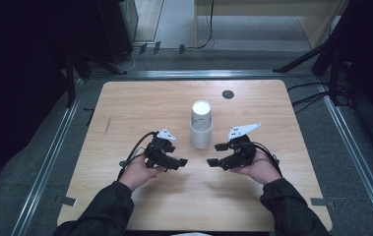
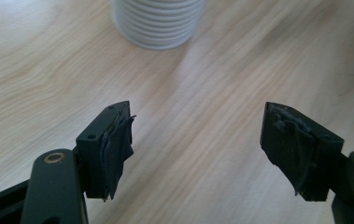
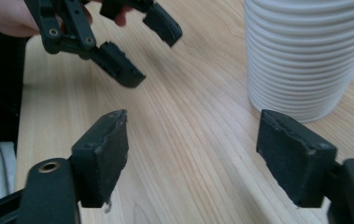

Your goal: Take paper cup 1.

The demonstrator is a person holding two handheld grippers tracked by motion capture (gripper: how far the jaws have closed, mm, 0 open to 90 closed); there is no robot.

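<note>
White paper cup stack (image 1: 201,125), ribbed with nested rims, standing upside down near the middle of the wooden table (image 1: 125,108); no legible writing. Left gripper (image 1: 180,161) and right gripper (image 1: 214,155) flank it on the near side, each with jaws apart, holding nothing, pads worn. Dark round disc (image 1: 228,94) toward the far edge.

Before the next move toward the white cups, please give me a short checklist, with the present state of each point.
1. Left gripper jaws open and empty: ok.
2. Right gripper jaws open and empty: ok.
3. Stack of white cups upright on the table: ok.
4. Bare table between both grippers and the stack: ok.
5. Jaw pads intact: not ok, the left gripper's pads look torn and frayed.
6. How many cups are nested, and how tightly: cannot tell.
</note>
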